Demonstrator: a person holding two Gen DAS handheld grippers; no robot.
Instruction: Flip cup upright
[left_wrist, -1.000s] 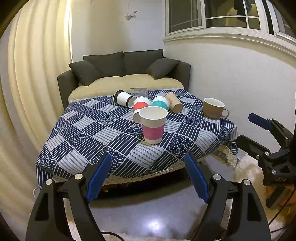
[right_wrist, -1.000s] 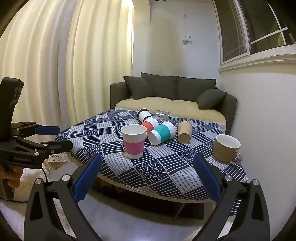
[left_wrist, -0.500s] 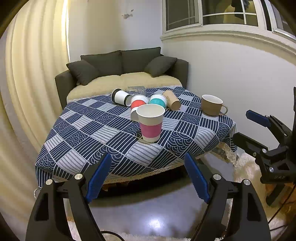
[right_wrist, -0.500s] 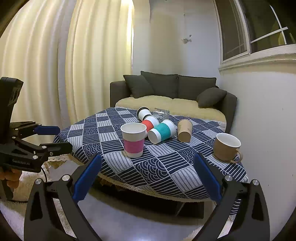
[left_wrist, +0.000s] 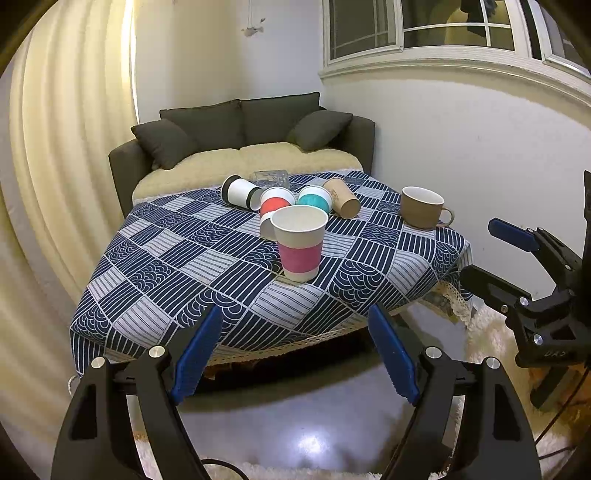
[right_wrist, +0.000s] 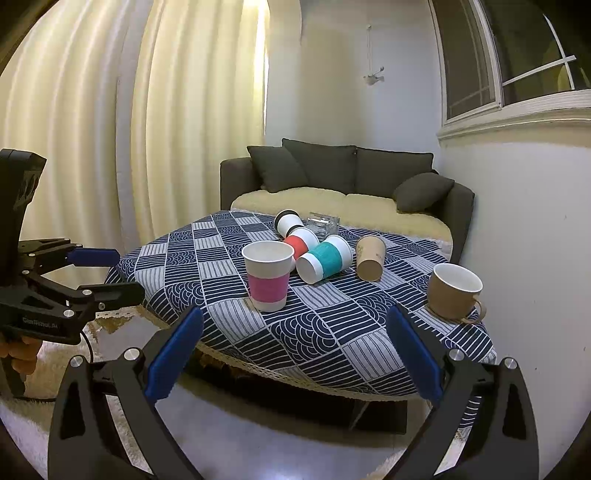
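A pink-banded paper cup (left_wrist: 300, 243) (right_wrist: 267, 275) stands upright near the front of the blue patterned tablecloth (left_wrist: 177, 266) (right_wrist: 332, 325). Behind it lie several cups on their sides: a red-banded cup (left_wrist: 275, 205) (right_wrist: 300, 242), a teal-banded cup (left_wrist: 314, 197) (right_wrist: 325, 258), a white cup with black rims (left_wrist: 240, 192) (right_wrist: 290, 223) and a brown paper cup (left_wrist: 343, 201) (right_wrist: 370, 258). My left gripper (left_wrist: 295, 350) (right_wrist: 99, 273) is open and empty, off the table's front edge. My right gripper (right_wrist: 293, 354) (left_wrist: 491, 251) is open and empty, short of the table.
A tan mug (left_wrist: 423, 212) (right_wrist: 456, 291) stands upright at the table's right edge. A clear glass (left_wrist: 269, 177) (right_wrist: 323, 223) sits at the far edge. A dark sofa (left_wrist: 243, 147) (right_wrist: 343, 177) stands behind the table, a curtain at left, a wall at right.
Both grippers drifted slightly; the table sits a little lower in the left wrist view. Both stay open and empty. The cups have not moved.
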